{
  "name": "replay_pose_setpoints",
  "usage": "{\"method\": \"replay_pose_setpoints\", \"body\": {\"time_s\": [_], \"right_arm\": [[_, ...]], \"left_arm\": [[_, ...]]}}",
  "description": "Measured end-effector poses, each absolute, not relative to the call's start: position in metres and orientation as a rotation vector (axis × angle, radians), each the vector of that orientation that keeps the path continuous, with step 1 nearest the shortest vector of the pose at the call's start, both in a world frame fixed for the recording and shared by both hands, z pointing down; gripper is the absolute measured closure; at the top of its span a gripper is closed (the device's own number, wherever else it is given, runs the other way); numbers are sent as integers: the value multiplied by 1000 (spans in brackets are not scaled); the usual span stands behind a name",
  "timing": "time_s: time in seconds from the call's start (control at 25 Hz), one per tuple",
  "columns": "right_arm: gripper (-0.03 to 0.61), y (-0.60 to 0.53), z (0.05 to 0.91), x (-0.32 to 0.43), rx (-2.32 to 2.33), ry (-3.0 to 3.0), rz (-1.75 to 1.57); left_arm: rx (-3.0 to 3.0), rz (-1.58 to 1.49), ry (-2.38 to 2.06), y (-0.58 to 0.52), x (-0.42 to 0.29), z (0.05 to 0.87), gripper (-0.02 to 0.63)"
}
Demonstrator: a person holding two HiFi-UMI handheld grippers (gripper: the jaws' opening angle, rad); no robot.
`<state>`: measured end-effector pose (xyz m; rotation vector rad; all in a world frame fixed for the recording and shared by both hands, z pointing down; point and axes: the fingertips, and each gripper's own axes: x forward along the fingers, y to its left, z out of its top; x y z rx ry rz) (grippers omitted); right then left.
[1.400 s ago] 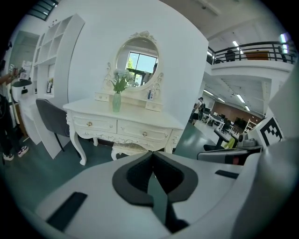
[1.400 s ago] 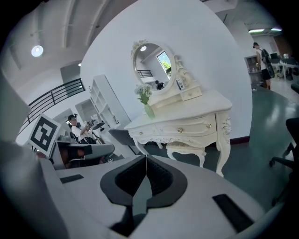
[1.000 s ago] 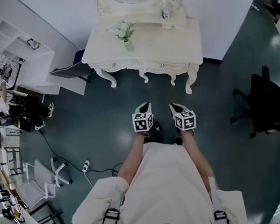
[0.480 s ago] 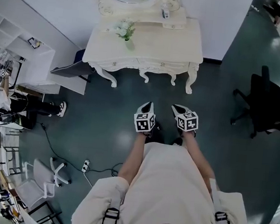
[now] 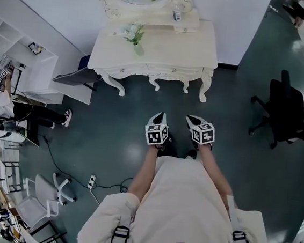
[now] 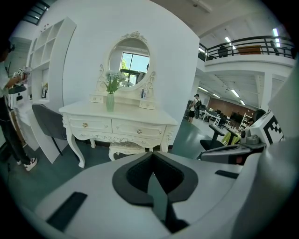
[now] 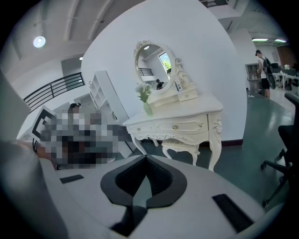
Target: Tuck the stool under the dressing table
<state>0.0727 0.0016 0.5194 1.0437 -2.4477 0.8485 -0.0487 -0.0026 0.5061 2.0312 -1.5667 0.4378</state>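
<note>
- We see the stool point(image 6: 125, 148) tucked under the table point(image 6: 117, 122), between its legs, just left of centre in the left gripper view; only the seat's front edge and the curved legs show.
- In the right gripper view it sits likewise below the drawers, near the frame's middle.
- The table stands against the white wall at the top centre of the head view. On it are an oval mirror point(image 6: 129, 58) and a vase point(image 6: 110, 100) of pale flowers.
- The left gripper point(image 5: 160, 115) and right gripper point(image 5: 191, 118) hang side by side at the centre of the head view, over the dark green floor point(image 5: 112, 136). Both point at the table and are well apart from it.
- The left gripper's jaws meet at their tips with nothing between them.
- The right gripper's jaws are likewise closed tip to tip and empty.
- A grey chair point(image 6: 46, 123) stands just left of the table, beside a white shelf point(image 6: 46, 60).
- A black office chair point(image 5: 288, 111) is at the right of the head view.
- A person point(image 5: 13, 110) stands at its left edge.
</note>
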Motion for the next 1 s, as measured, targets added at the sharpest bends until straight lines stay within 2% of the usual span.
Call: {"method": "replay_pose_setpoints", "body": {"time_s": [1.0], "right_arm": [[535, 12, 524, 84, 1040, -2451, 907]], "left_arm": [[1983, 402, -1592, 9, -52, 515, 600]]}}
